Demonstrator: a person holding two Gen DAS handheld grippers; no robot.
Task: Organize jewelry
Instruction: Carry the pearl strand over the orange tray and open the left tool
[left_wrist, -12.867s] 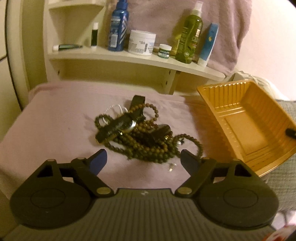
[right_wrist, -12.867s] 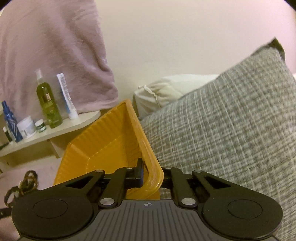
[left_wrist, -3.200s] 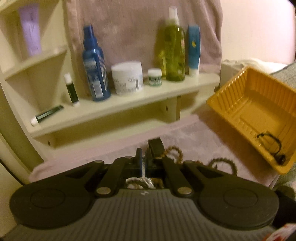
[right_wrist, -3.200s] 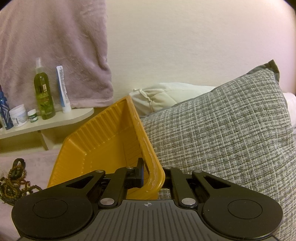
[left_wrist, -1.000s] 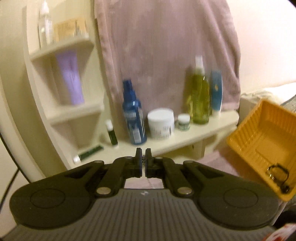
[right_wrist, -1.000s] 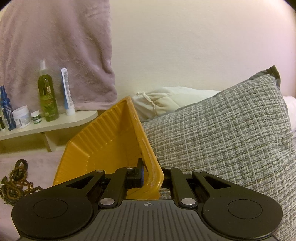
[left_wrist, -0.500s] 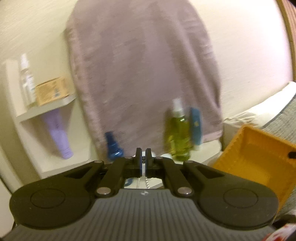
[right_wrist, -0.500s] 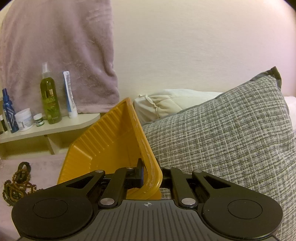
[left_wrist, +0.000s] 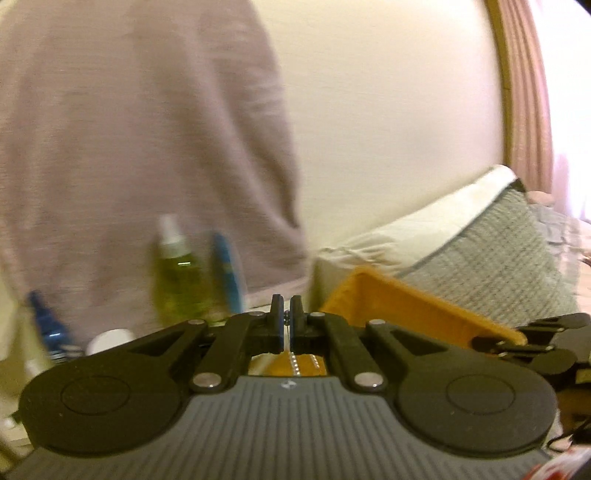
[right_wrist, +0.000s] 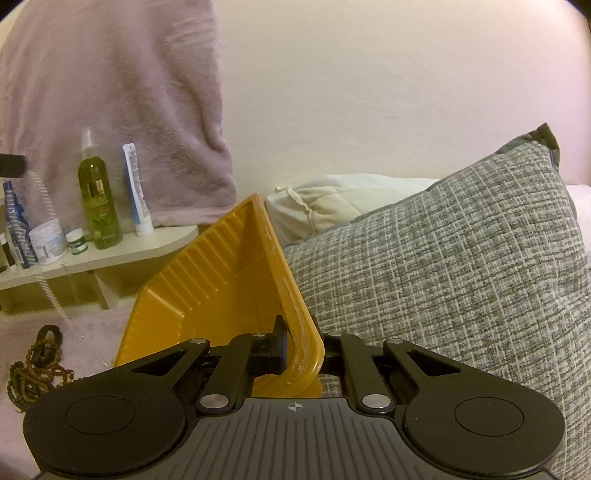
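Left gripper (left_wrist: 286, 320) was pinched on a pale chain (right_wrist: 43, 206) hanging straight down, high up. The orange tray (right_wrist: 236, 266) sat below to its right, rim clamped by the right gripper (right_wrist: 295, 349).

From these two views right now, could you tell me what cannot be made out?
- Left wrist view: shelf bottles smeared by motion blur; labels unreadable.
- Left tongs: pinched silver chain mostly hidden behind the body.
- Right wrist view: yellow tray floor hidden by the right tongs.
- Bead pile cut off at left edge.
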